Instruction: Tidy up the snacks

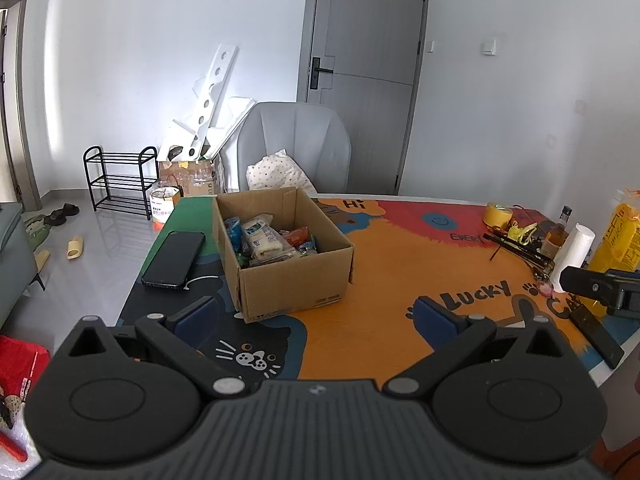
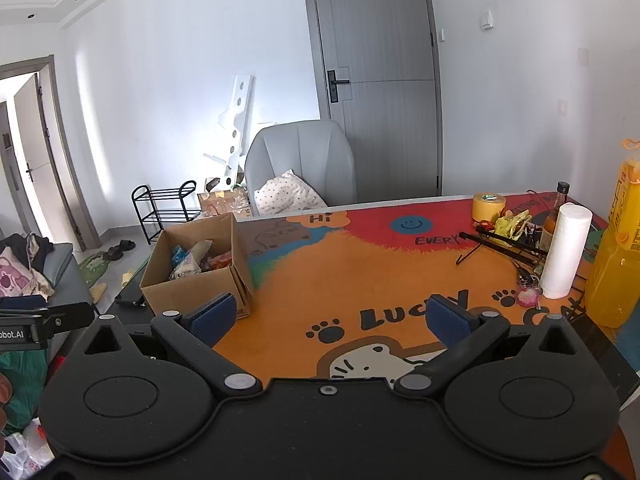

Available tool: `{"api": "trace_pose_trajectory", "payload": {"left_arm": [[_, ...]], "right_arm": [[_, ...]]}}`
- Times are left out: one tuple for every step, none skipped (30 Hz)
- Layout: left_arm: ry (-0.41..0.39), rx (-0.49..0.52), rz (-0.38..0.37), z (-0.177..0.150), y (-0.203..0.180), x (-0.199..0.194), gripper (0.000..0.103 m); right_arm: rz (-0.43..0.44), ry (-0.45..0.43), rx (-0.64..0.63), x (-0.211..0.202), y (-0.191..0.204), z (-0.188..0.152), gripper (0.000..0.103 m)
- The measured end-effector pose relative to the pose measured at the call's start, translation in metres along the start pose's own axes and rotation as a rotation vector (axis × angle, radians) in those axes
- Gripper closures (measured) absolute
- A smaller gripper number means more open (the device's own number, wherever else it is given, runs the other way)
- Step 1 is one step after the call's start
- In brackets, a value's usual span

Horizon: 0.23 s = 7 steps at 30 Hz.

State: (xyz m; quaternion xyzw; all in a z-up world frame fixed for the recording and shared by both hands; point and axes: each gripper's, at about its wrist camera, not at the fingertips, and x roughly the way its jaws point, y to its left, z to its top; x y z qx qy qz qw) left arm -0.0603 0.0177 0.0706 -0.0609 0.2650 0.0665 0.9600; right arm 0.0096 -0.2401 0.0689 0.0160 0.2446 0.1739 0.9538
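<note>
A table (image 1: 400,264) covered by a bright cartoon cat cloth fills both views. A grey chair (image 1: 294,140) with a dotted pillow stands at its far edge, at about 12 o'clock in the left view. On the table at 11 o'clock in the left view sits an open cardboard box (image 1: 296,284), and the snacks (image 1: 268,238), a jumble of small packets, lie inside it. A black phone (image 1: 174,258) rests just beside the box at its 9 o'clock side. At 2 o'clock in the right view stand a yellow jug (image 2: 616,256), a paper towel roll (image 2: 566,250) and a roll of yellow tape (image 2: 488,206). The left gripper (image 1: 316,316) hangs over the near table edge, jaws spread wide and holding nothing. The right gripper (image 2: 330,318) is likewise spread and empty, above the orange cloth.
</note>
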Motion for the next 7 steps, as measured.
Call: {"api": "trace_pose_trajectory", "payload": {"left_arm": [[0.0, 0.002, -0.002, 0.0001, -0.0004, -0.0001, 0.0], [-0.001, 0.003, -0.003, 0.0003, -0.0008, -0.0001, 0.0], [-0.001, 0.002, -0.004, 0.0005, -0.0008, 0.0, 0.0], [-0.001, 0.001, -0.003, 0.0005, -0.0009, 0.0002, 0.0], [-0.001, 0.002, -0.004, 0.0004, -0.001, 0.0001, 0.0], [-0.002, 0.003, -0.005, 0.0002, -0.0011, -0.0001, 0.0], [0.0, 0.005, -0.007, 0.0004, -0.0015, 0.0002, 0.0]], "right_arm": [[0.001, 0.0, 0.0, 0.0, -0.0001, 0.0001, 0.0], [0.002, 0.001, -0.002, 0.0001, -0.0001, -0.0001, 0.0], [0.004, 0.002, -0.005, 0.0002, 0.0003, -0.0004, 0.0], [0.005, 0.002, -0.008, 0.0002, 0.0005, -0.0005, 0.0], [0.005, 0.002, -0.008, 0.0002, 0.0003, -0.0003, 0.0], [0.005, 0.002, -0.007, 0.0001, 0.0006, -0.0006, 0.0], [0.006, 0.001, -0.008, 0.0, 0.0007, -0.0007, 0.0]]}}
